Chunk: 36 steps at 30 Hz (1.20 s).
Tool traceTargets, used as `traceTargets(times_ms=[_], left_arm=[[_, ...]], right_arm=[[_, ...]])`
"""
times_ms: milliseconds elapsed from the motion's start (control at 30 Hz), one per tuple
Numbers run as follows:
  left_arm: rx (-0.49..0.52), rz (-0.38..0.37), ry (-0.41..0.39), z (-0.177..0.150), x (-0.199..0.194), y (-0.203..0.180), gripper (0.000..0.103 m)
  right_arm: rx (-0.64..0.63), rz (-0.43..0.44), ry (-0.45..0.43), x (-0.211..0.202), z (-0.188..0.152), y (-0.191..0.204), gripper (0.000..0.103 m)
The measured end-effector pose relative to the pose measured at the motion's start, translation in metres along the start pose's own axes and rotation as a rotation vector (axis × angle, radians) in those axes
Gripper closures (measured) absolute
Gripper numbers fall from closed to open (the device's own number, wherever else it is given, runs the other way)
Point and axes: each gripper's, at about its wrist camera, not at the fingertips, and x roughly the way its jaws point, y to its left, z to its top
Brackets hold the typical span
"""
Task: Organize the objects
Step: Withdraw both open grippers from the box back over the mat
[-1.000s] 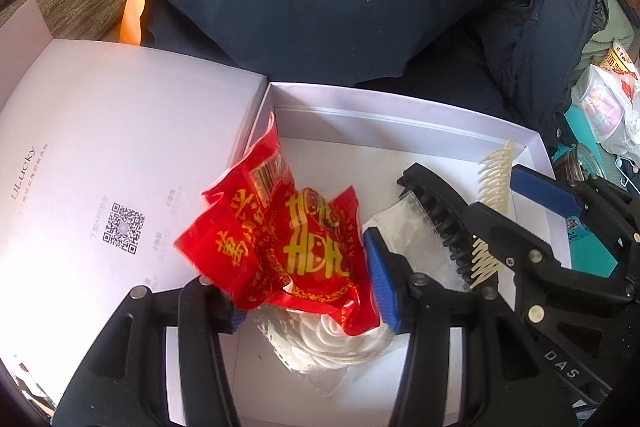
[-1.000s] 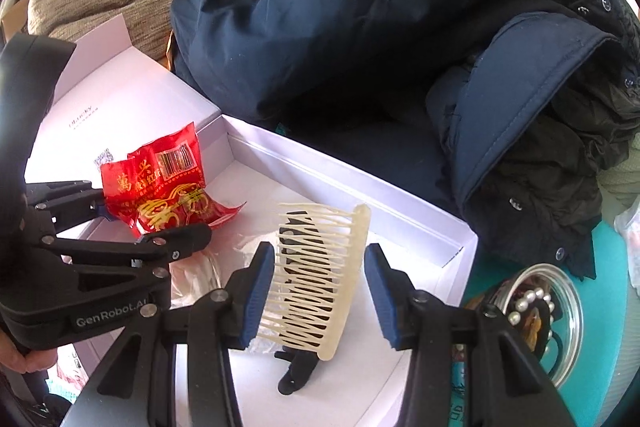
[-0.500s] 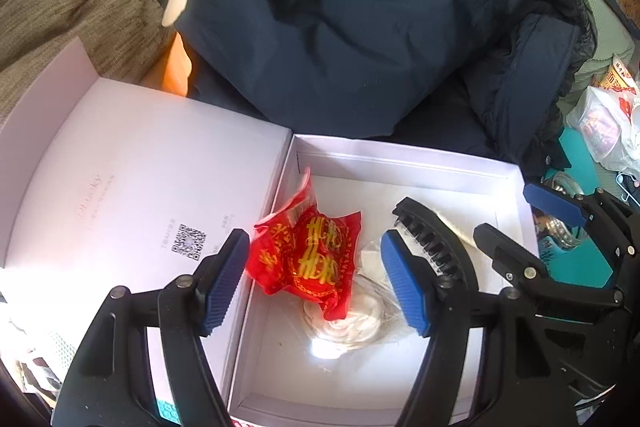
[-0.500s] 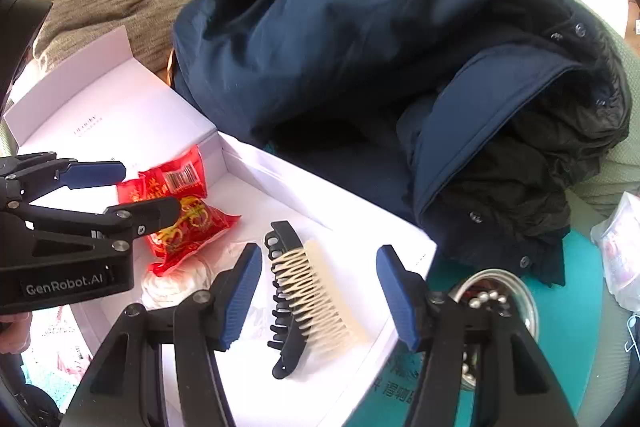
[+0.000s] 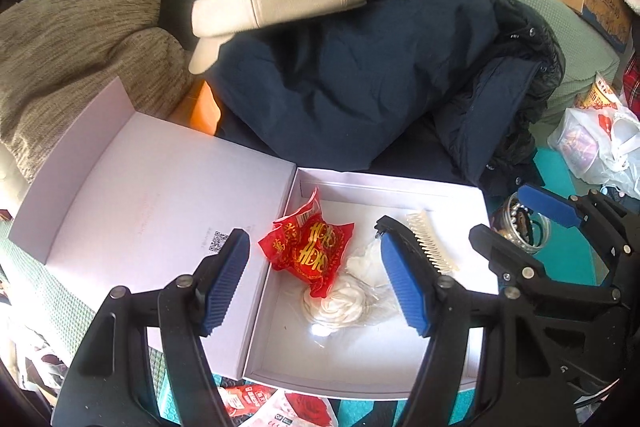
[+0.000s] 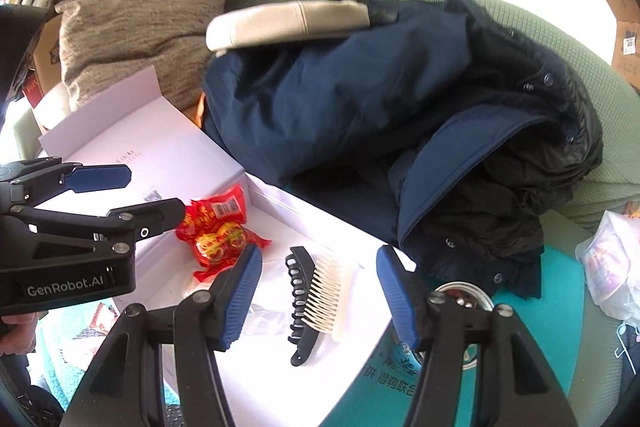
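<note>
An open white box (image 5: 276, 327) (image 6: 280, 203) lies before the sofa. In it lie a red and gold snack packet (image 5: 312, 247) (image 6: 218, 231), a clear bag with white contents (image 5: 340, 303), a black hair clip (image 6: 298, 303) and a cream comb (image 6: 326, 291) (image 5: 430, 245). My left gripper (image 5: 316, 283) (image 6: 120, 193) is open and empty above the packet. My right gripper (image 6: 318, 291) (image 5: 516, 219) is open and empty above the comb and clip.
The box lid (image 5: 152, 199) lies open to the left. A navy jacket (image 5: 360, 75) and a cream cap (image 5: 280, 1) lie on the green sofa behind. A metal tin of beads (image 5: 520, 223) (image 6: 460, 297) stands right of the box. White plastic bags (image 5: 596, 147) lie further right.
Both grippers have opened and pulled back upward. The left one let go of the red packet and the right one let go of the comb; both now lie in the box.
</note>
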Motion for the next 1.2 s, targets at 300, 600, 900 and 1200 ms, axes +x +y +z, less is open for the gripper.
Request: traceTargets(times_ms=[300,600,900,1200], left_arm=[[-0.04,0.024,-0.04,-0.006,-0.051,0.006,0.036],[-0.054,0.024,-0.073,-0.024,-0.098,0.009,0.036],[-0.1,0.033,-0.089,-0.06,-0.135,0.017,0.036],[-0.149,0.058,-0.072,-0.107,-0.156,0.028,0.036]], right_arm=[[-0.002,0.015,-0.082,-0.046,0.006,0.009,0.043],[-0.007,0.036,-0.136,-0.088,0.0,0.023,0.041],[-0.029,0.052,-0.151,-0.122,-0.018,0.039,0.04],[-0.045,0.095,-0.127,-0.139,-0.047,0.061,0.04]])
